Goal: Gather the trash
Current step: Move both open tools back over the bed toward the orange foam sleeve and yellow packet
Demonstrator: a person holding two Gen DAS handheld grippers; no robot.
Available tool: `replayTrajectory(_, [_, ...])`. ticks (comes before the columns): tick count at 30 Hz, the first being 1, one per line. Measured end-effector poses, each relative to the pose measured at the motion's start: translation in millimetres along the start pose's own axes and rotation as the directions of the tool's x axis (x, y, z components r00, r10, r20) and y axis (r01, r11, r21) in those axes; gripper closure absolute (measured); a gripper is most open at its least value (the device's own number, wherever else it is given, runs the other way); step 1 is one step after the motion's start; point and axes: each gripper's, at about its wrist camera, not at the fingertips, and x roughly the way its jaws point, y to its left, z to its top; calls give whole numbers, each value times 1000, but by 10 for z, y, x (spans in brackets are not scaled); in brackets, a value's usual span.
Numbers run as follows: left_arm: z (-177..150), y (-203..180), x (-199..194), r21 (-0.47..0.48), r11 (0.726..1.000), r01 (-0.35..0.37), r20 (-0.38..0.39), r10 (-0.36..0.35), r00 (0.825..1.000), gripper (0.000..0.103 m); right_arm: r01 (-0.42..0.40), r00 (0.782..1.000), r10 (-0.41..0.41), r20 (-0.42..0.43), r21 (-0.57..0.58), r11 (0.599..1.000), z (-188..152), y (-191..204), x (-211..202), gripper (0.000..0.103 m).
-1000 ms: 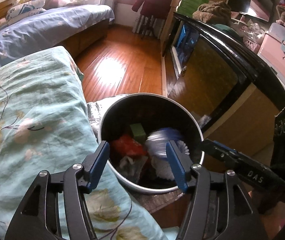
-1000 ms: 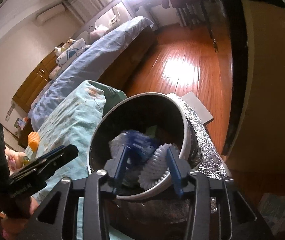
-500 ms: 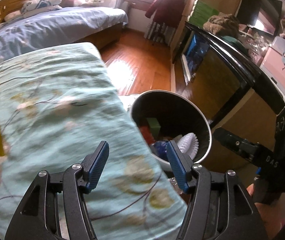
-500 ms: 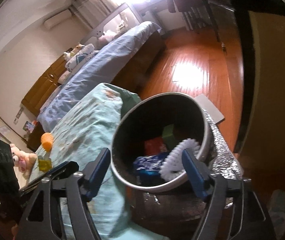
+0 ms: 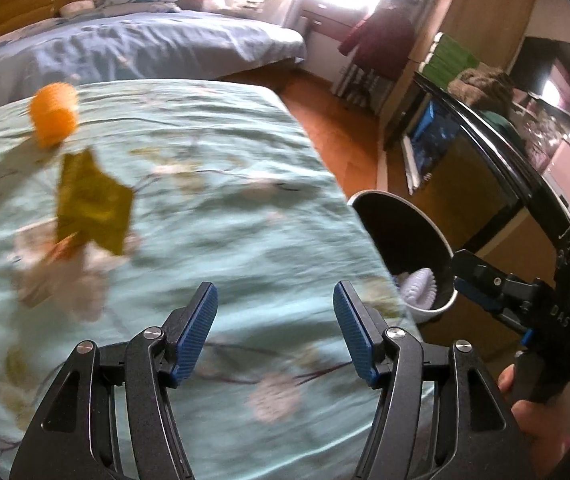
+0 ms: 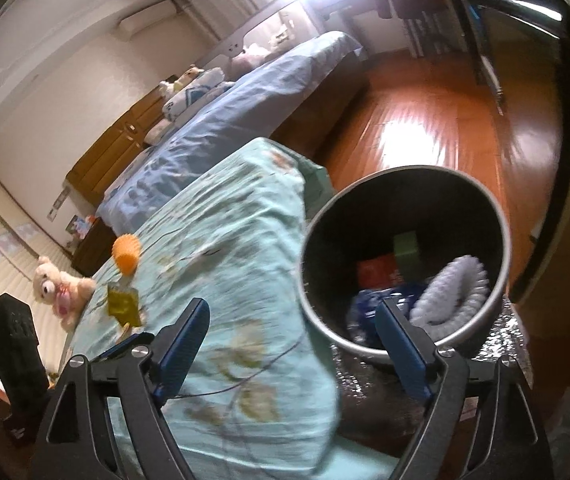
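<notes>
A round bin [image 6: 497, 216] [image 5: 443, 246] stands on the floor beside the green floral bedspread [image 5: 213, 216] [image 6: 229, 256]. Inside lie a blue wrapper [image 6: 365, 300], a white ruffled piece [image 6: 457, 292] [image 5: 419, 288], a red piece [image 6: 373, 272] and a green block [image 6: 405, 246]. On the bedspread sit an orange ribbed cup [image 5: 53, 114] [image 6: 127, 254] and a yellow-green wrapper [image 5: 91, 204] [image 6: 123, 302]. My left gripper [image 5: 275, 328] hangs open and empty over the bedspread. My right gripper [image 6: 291, 340] is empty at the bin's near rim, its jaws opening wide.
A blue bed [image 5: 133, 46] lies beyond, with wooden floor [image 6: 425, 120] between it and a dark cabinet [image 5: 481, 152] at the right. A teddy bear [image 6: 59, 286] sits at the bedspread's far left. Foil sheeting [image 6: 485, 344] lies under the bin.
My right gripper let go of the blue wrapper and white piece into the bin and opened wide. My left gripper swung left from the bin to over the bedspread.
</notes>
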Motion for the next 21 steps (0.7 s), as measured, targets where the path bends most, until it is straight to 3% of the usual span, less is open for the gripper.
replayTrajectory(21, [-149,1192,-512,-196,971,-135,63,150,987,42,-119,985,99,-142,-143,982,-260,997,579,15])
